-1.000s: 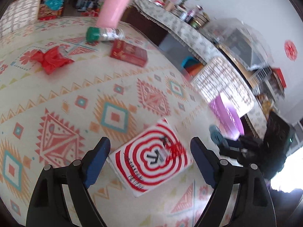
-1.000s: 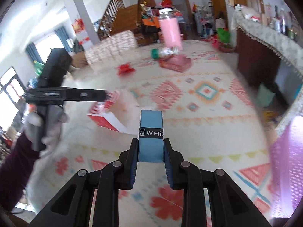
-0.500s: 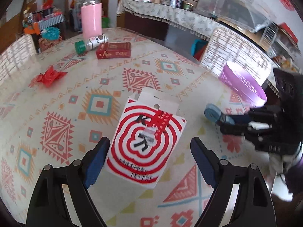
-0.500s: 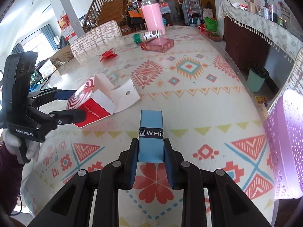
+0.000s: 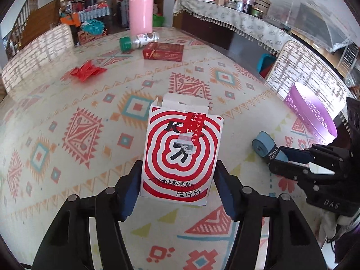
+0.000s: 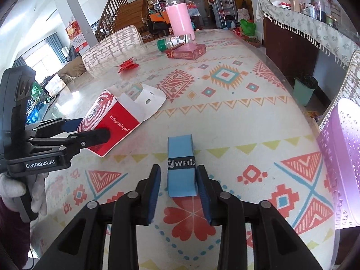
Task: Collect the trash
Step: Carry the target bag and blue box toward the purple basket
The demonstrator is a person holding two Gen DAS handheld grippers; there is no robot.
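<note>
My left gripper point(image 5: 178, 180) is closed on a red-and-white spiral carton point(image 5: 182, 155) with its top flap open; it also shows in the right wrist view point(image 6: 110, 123). My right gripper point(image 6: 180, 180) has opened slightly around a blue roll with a black band point(image 6: 181, 168), which lies on the table between the fingers; it also shows in the left wrist view point(image 5: 265, 146). A purple perforated bin stands at the right table edge point(image 5: 312, 112), also in the right wrist view point(image 6: 339, 157).
A patterned tablecloth point(image 5: 90, 123) covers the table. At the far end lie a red crumpled wrapper point(image 5: 86, 72), a red box point(image 5: 164, 54), a tipped green-capped bottle point(image 5: 139, 40) and a tall pink jar point(image 5: 141, 13). A chair back point(image 5: 303, 74) stands by the bin.
My left gripper has closed in on the spiral carton, which was loose between open fingers. My right gripper has loosened from the blue roll, leaving gaps beside it.
</note>
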